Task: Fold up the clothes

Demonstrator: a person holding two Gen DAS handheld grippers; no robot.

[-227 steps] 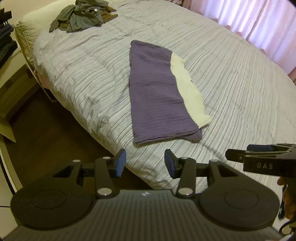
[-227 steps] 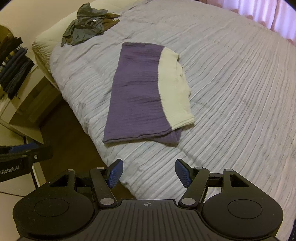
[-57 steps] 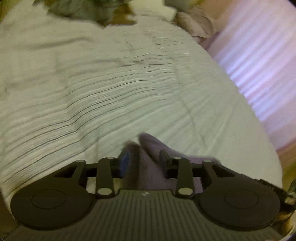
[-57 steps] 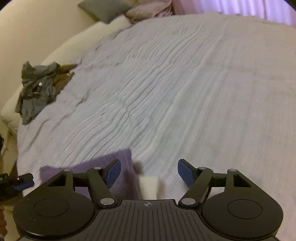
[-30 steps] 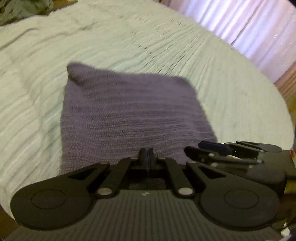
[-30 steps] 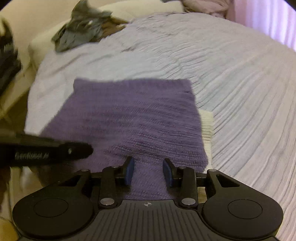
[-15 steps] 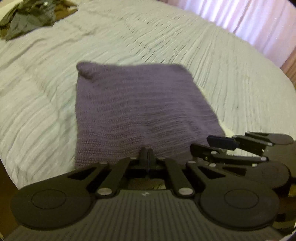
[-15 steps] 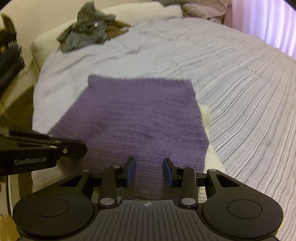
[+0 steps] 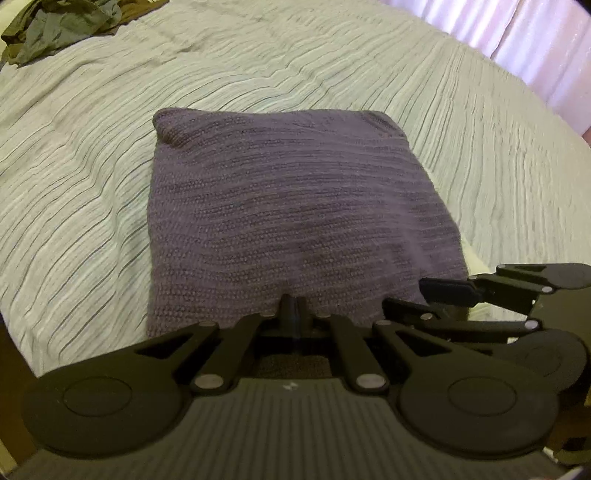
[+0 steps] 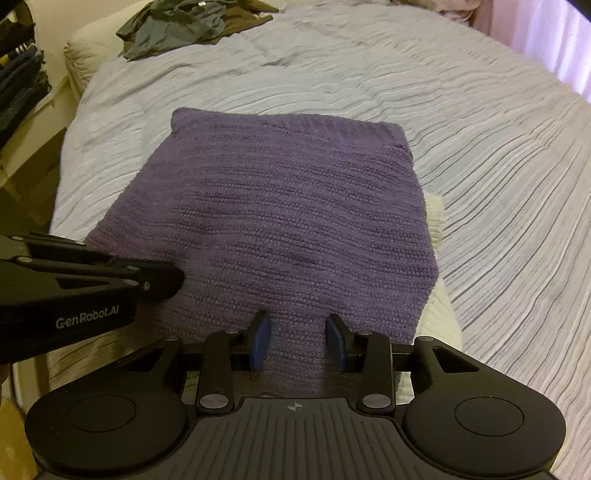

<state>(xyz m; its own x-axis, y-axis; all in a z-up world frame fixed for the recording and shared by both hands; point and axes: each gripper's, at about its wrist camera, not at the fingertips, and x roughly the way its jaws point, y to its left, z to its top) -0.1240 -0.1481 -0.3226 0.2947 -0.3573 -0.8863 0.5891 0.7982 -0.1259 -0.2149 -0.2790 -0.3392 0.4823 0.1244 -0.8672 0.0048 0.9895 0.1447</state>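
A purple knit sweater [image 9: 295, 203] lies folded into a rough square on the striped bed, with its cream part [image 10: 437, 314] peeking out along the right side. My left gripper [image 9: 291, 301] is shut at the sweater's near edge, where the knit puckers at its tips. In the right wrist view the left gripper [image 10: 177, 280] reaches in from the left onto the purple knit. My right gripper [image 10: 297, 343] holds the same near edge further right. A thick band of purple fabric fills the gap between its blue pads [image 10: 258, 343]. From the left wrist the right gripper [image 9: 424, 295] shows side-on.
The grey striped bedcover [image 9: 480, 129] spreads wide beyond and right of the sweater. A heap of dark clothes [image 10: 192, 22] lies at the far left corner. Pink curtains [image 9: 517, 37] hang at the back right. A shelf with stacked dark clothes [image 10: 18, 92] stands left of the bed.
Both views have tilted a little, so the sweater sits slightly higher and larger in them. The sweater lies folded as before and both grips look unchanged.
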